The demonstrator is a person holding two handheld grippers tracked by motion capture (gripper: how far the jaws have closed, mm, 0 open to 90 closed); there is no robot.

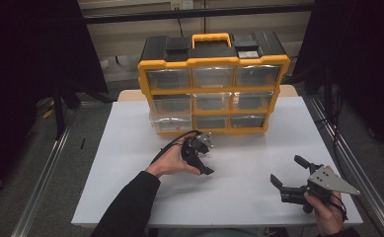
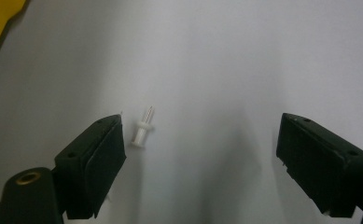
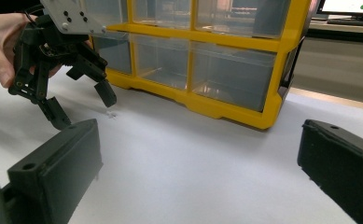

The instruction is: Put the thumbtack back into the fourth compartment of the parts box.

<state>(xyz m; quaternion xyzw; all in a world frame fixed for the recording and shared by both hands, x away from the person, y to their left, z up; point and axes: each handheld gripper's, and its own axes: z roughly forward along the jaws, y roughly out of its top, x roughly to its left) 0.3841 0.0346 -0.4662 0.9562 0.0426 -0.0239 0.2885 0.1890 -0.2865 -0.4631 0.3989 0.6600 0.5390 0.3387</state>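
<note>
A small white plastic plug (image 2: 143, 129) with a thin pin in its end lies on the white table top (image 2: 216, 56). My left gripper (image 2: 200, 135) hangs open right over it, with the plug close to the left-hand jaw. From the right gripper view the same plug (image 3: 110, 113) is a tiny speck beneath the left gripper (image 3: 83, 109), which a hand holds pointing down. In the high view the left gripper (image 1: 208, 158) is just in front of the yellow drawer cabinet (image 1: 214, 61). My right gripper (image 1: 286, 169) is open and holds nothing at the front right.
The cabinet (image 3: 226, 109) has clear drawers in three rows and a yellow handle on top. Its bottom-left drawer (image 1: 171, 124) sticks out slightly. Metal rails (image 1: 347, 158) run along both table sides, with dark curtains beyond. The white table (image 1: 239, 197) stretches between the two grippers.
</note>
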